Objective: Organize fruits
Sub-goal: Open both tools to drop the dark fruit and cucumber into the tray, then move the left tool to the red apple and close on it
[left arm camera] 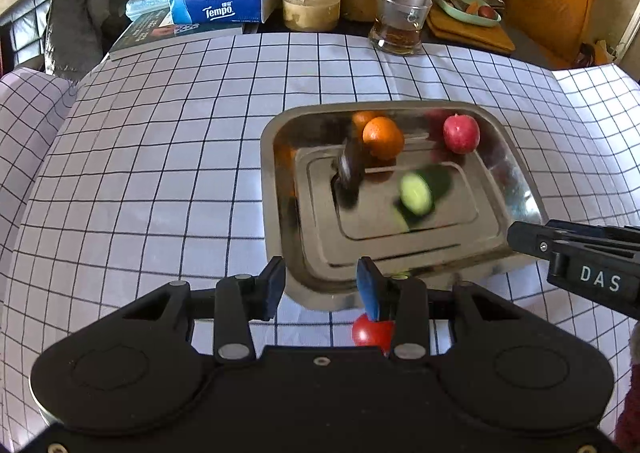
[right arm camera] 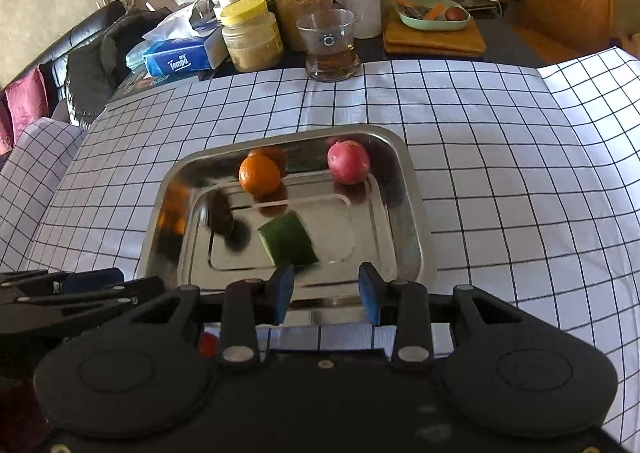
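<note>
Both grippers [left arm camera: 322, 285] [right arm camera: 326, 291] gape empty over tray [right arm camera: 416, 213] — cluttered jars [right arm camera: 250, 33] behind, tomato [left arm camera: 370, 331] beneath.

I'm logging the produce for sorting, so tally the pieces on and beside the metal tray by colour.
Orange: 1, round orange fruit
Pink-red: 1, round pink-red fruit
Green: 1, cut green cucumber piece
Dark: 1, blurred dark piece
Red: 1, small red fruit on the checked cloth beside the shiny metal tray
Total: 5
</note>
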A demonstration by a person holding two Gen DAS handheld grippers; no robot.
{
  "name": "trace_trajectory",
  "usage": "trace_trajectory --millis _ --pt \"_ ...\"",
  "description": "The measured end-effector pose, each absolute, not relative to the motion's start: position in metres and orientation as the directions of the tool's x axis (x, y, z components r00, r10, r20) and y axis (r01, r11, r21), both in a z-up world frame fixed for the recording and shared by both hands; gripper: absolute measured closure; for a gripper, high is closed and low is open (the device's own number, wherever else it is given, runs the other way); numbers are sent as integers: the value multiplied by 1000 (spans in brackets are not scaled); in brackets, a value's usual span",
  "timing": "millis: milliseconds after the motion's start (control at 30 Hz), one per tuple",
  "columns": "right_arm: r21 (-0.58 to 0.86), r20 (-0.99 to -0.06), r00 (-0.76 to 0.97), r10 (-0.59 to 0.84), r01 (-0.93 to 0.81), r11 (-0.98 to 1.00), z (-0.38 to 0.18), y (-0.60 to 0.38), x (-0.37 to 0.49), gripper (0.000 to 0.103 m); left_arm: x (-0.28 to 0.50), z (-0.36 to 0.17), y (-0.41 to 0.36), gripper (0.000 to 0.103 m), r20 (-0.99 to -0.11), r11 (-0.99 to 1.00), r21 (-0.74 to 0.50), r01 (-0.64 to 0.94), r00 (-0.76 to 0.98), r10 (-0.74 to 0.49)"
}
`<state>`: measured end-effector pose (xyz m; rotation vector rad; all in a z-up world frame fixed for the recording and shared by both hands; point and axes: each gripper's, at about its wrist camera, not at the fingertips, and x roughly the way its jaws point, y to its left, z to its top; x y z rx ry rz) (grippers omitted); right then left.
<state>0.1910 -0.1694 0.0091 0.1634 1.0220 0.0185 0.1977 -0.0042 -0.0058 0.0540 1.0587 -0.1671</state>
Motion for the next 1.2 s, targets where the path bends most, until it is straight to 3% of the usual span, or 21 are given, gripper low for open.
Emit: trace_trajectory --millis 1200 --pt "149 -878 466 105 58 987 11 -204 76 65 94 -13 -13 55 -908 993 55 101 418 8"
